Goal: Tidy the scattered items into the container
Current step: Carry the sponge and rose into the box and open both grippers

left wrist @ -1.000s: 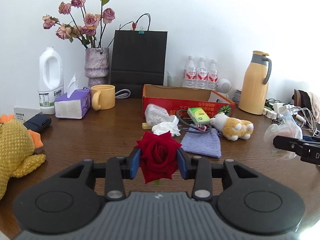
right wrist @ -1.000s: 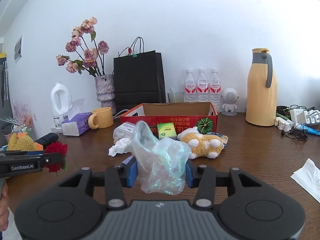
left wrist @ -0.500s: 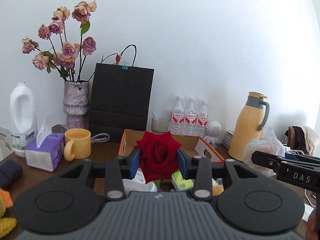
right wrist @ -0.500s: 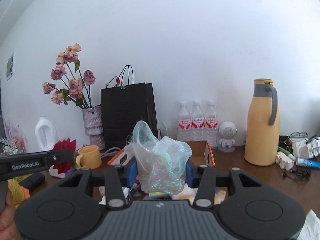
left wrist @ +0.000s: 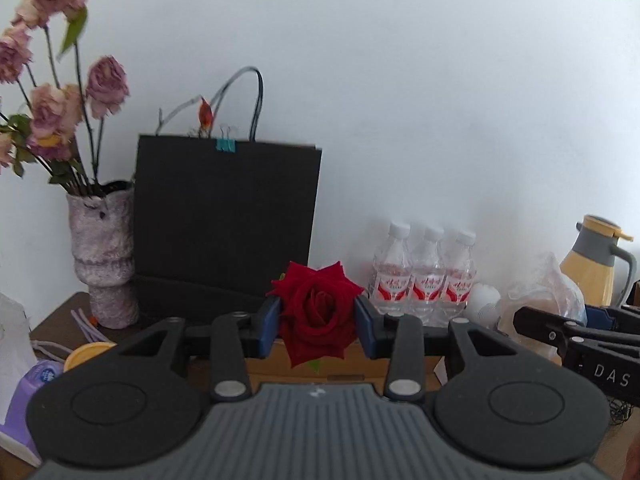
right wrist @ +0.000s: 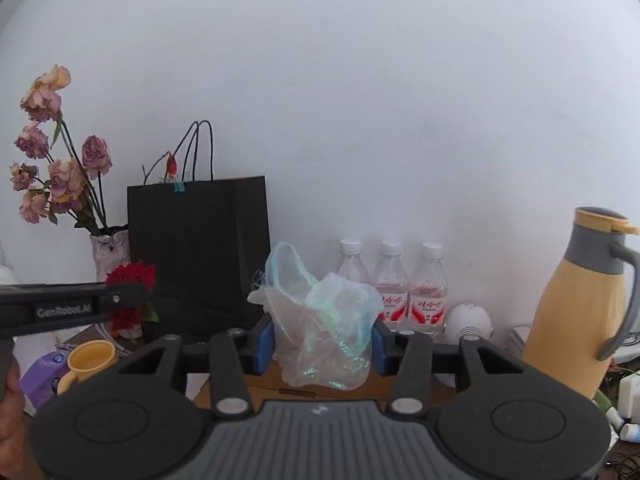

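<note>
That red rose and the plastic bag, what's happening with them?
A person is tidying a messy table. The left hand-held gripper is clamped on the rose, and the right hand-held gripper is clamped on the crumpled bag. Both are held up in the air, just above the cardboard box edge, not dropped in yet.

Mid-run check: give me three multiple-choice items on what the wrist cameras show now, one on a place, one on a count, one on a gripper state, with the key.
1. Where does the black paper bag stand?
A. right of the yellow jug
B. between the vase and the water bottles
C. inside the cardboard box

2. How many water bottles line the wall?
A. two
B. three
C. five

3. What is the left hand-held gripper doing?
A. clamping a red rose
B. open and empty
C. clamping a mug

Key: 1 B, the vase is on its left, the bottles on its right. 2 B, three white caps show. 3 A, the red rose sits pinched between both blue pads.
</note>
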Demonstrator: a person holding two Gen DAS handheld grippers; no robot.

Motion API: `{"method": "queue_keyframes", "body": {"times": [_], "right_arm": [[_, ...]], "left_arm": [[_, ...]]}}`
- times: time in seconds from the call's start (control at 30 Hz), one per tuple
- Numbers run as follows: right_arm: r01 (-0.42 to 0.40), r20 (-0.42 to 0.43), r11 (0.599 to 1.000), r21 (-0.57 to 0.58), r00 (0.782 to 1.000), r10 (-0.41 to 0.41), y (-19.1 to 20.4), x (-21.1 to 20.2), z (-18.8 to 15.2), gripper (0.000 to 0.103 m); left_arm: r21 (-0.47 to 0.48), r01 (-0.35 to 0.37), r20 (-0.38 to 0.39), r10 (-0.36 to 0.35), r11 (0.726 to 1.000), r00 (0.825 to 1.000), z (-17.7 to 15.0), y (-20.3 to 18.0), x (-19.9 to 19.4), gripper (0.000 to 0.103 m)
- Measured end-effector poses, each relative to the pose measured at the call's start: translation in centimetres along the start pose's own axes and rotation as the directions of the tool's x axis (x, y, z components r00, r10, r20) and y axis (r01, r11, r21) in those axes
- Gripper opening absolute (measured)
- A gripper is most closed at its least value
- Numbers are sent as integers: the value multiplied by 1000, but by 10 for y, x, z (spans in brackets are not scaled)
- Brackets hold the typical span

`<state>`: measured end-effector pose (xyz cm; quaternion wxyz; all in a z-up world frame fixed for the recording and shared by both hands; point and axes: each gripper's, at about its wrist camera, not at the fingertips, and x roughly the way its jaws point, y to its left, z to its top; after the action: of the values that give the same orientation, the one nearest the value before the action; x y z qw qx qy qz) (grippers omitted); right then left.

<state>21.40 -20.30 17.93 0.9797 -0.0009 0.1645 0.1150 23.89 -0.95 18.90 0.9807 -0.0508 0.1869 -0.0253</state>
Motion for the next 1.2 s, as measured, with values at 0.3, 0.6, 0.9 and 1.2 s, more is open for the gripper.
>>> {"method": "queue_keyframes", "body": {"times": [0.3, 0.6, 0.9, 1.2], "right_arm": [[4, -408, 989, -150, 911, -65, -25, 141, 25, 44], [-34, -742, 999, 3, 670, 25, -36, 241, -29, 44], [34, -829, 999, -26, 558, -41, -43, 272, -65, 61], [49, -818, 995, 85, 573, 42, -35, 236, -25, 83]], "left_arm": [[-12, -8, -422, 2, 1000, 907, 18, 22, 134, 40], [-7, -28, -632, 17, 1000, 775, -43, 37, 212, 40], [137, -21, -662, 108, 990, 742, -58, 29, 236, 52], [45, -10, -732, 40, 999, 680, -16, 38, 197, 73]]}}
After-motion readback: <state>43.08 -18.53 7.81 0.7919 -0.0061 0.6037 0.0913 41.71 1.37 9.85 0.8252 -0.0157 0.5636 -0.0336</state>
